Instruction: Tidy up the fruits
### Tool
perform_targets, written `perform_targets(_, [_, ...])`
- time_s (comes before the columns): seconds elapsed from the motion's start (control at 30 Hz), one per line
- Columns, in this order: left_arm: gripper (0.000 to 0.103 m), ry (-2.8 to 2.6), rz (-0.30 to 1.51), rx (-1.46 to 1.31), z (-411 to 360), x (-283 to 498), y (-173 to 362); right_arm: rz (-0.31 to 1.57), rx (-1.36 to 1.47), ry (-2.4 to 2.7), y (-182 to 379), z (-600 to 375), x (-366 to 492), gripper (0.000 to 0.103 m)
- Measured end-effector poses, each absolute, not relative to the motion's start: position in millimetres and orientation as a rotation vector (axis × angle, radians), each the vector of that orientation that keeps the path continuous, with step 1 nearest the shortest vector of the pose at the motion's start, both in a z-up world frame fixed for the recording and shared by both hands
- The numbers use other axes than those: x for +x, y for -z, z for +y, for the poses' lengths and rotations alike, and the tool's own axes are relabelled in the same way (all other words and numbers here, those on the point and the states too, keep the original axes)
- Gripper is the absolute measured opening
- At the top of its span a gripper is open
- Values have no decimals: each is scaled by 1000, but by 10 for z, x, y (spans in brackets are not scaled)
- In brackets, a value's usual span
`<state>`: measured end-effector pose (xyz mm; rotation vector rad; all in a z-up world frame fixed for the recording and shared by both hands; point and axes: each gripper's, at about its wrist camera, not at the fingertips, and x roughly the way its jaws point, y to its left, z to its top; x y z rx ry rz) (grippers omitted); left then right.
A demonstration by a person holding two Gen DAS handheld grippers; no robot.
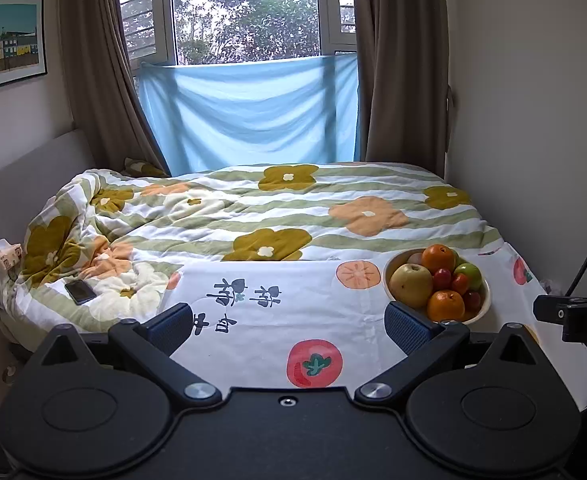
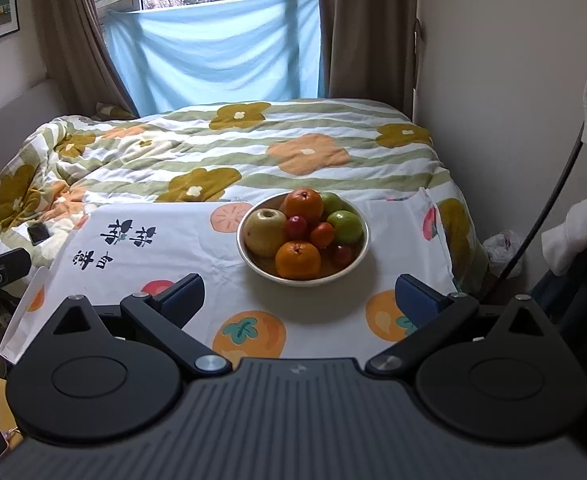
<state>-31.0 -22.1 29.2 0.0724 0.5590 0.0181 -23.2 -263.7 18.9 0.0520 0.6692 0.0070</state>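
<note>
A cream bowl [image 2: 353, 268] full of fruit stands on a white fruit-print cloth [image 2: 141, 256] on the bed. It holds a yellow pear [image 2: 264, 232], two oranges [image 2: 297, 260], a green apple [image 2: 345, 226] and small red fruits [image 2: 296, 227]. My right gripper [image 2: 299, 294] is open and empty, just in front of the bowl. In the left wrist view the bowl [image 1: 481, 312] sits at the right, beside the right fingertip [image 1: 407, 326]. My left gripper [image 1: 289, 322] is open and empty over the cloth [image 1: 273, 320].
A floral duvet [image 1: 293, 208] covers the bed behind the cloth. A phone [image 1: 79, 291] lies on the duvet at the left. Walls close in on the right, curtains and a window at the back. A black cable [image 2: 549, 204] hangs at the right.
</note>
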Motion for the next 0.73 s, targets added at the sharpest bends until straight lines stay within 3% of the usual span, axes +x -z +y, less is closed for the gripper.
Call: perform_targets(0.73, [103,-2,551,56,-151,-348,-308,690,80,14,-172,-2617,-277,103])
